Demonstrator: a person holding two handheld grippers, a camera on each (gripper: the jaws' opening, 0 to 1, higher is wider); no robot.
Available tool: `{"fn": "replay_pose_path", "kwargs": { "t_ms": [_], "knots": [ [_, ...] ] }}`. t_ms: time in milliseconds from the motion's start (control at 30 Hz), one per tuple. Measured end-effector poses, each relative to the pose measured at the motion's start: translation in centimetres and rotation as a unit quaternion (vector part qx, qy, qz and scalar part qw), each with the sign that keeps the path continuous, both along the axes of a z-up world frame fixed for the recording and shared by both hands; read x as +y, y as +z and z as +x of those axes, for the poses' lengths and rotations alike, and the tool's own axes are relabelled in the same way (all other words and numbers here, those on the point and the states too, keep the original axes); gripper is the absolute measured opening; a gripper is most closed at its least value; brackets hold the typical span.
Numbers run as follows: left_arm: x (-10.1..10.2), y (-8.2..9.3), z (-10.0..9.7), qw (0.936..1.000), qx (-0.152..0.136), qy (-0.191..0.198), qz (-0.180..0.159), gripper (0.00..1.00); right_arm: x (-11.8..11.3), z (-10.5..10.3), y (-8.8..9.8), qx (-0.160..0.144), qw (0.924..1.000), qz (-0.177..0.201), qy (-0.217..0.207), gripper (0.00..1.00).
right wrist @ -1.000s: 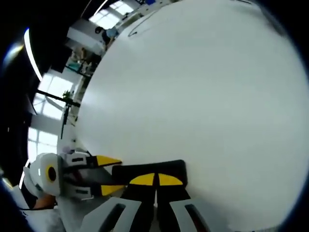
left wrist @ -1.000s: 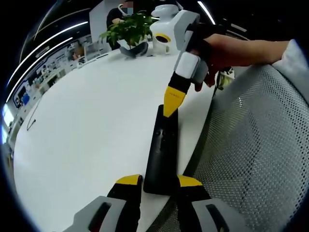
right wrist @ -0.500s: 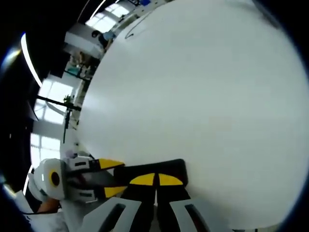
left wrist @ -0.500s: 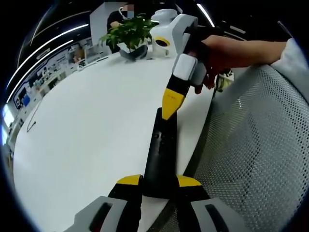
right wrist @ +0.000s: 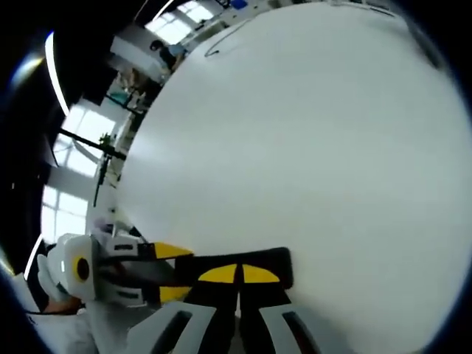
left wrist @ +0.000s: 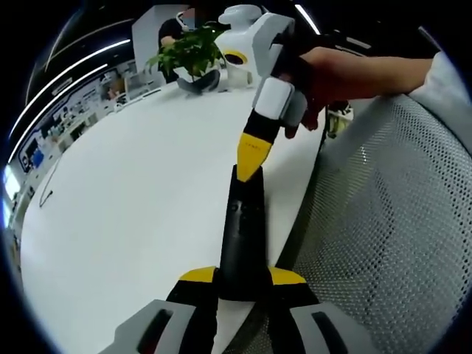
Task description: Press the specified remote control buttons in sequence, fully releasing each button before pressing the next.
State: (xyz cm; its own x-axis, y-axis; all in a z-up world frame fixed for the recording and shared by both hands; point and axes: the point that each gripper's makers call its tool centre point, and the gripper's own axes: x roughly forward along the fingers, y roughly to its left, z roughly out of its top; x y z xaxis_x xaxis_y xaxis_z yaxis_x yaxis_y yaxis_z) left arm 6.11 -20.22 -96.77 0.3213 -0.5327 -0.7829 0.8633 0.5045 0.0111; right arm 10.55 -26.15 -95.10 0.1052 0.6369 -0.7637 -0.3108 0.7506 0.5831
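— Where do we see the remote [left wrist: 242,232] now?

— In the left gripper view it lies flat near the edge of the white desk [left wrist: 133,192], a long black bar running away from us. Our left claw [left wrist: 243,276] is clenched on its near end, one yellow-tipped jaw against each long side.

— And the right claw?

— In that same view the right claw [left wrist: 249,158] comes down from above, held by a hand [left wrist: 324,77]. Its two yellow tips are pressed together into a single point, and that point sits at the remote's far end, touching it or just above it; we cannot tell which.

— Does the right gripper view agree?

— It does. There the jaws of the right claw [right wrist: 237,273] meet tip to tip with nothing between them, directly over the black remote [right wrist: 276,264], which runs across the bottom of the view. The left claw [right wrist: 168,272] comes in from the left, with a yellow tip on each side of the remote's end.

— Anything else around?

— A potted green plant [left wrist: 190,53] stands at the far side of the desk, and a grey mesh surface [left wrist: 391,228] lies beside the desk's edge on the right of the left gripper view.
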Motion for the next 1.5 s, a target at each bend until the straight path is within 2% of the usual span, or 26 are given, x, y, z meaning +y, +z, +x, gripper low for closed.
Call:
{"fn": "replay_pose_path", "kwargs": {
  "t_ms": [200, 367, 433, 733, 900, 1133, 1367, 1500],
  "knots": [
    [0.0, 0.0, -0.1, 0.9999, -0.007, -0.009, 0.003, 0.24, 0.3, -0.1, -0.1, -0.005, 0.9999, -0.001, 0.009, 0.00],
    [-0.1, 0.0, -0.1, 0.9999, -0.006, -0.009, 0.003, 0.24, 0.3, -0.2, -0.4, -0.002, 0.9999, -0.004, 0.011, 0.00],
    [-0.2, -0.1, -0.4, 1.0000, 0.005, -0.006, 0.000, 0.24, 0.3, -0.2, -0.4, -0.003, 0.9999, -0.004, 0.010, 0.00],
    [-0.2, -0.1, -0.2, 1.0000, 0.001, -0.009, -0.002, 0.24, 0.6, -0.4, -0.8, -0.003, 0.9997, -0.011, 0.021, 0.00],
    [-0.2, -0.1, -0.2, 0.9999, 0.001, -0.010, -0.004, 0.24, 0.4, -0.2, -1.0, 0.005, 0.9999, -0.004, 0.009, 0.00],
    [-0.2, -0.1, -0.1, 0.9999, 0.001, -0.010, -0.003, 0.24, 0.6, -0.2, -1.0, -0.015, 0.9997, -0.013, 0.017, 0.00],
    [-0.3, -0.1, -0.1, 0.9999, 0.000, -0.010, -0.004, 0.24, 0.5, 0.0, -1.1, -0.004, 0.9998, -0.017, 0.003, 0.00],
    [-0.3, -0.1, -0.1, 0.9999, 0.000, -0.010, -0.004, 0.24, 0.6, 0.1, -1.1, 0.010, 0.9989, -0.043, 0.015, 0.00]
  ]
}}
